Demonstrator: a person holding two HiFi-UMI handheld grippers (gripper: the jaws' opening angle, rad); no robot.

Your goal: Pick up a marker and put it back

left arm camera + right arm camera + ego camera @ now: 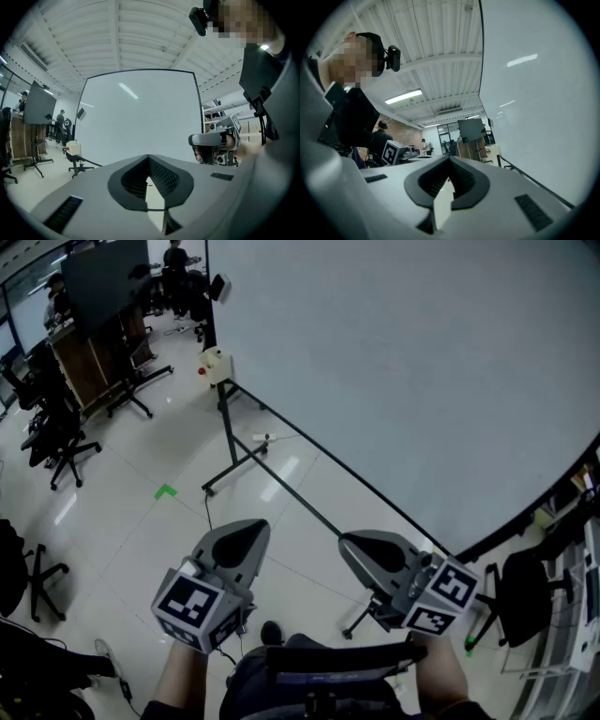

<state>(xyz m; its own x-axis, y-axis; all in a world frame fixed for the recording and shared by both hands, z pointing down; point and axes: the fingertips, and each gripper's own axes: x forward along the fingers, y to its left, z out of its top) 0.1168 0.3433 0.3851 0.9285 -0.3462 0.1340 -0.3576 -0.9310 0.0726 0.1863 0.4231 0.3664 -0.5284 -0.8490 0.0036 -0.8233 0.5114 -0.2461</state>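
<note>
While left gripper and right gripper sit clenched empty facing the whiteboard, we see no marker; pickup and return seemingly both remain.

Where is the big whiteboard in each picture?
Head view: the whiteboard fills the upper right.
Left gripper view: the whiteboard is in the middle, straight ahead.
Right gripper view: the whiteboard runs down the right side.
Shared landmark: the dark screen on a stand, past the board's end in every view.
</note>
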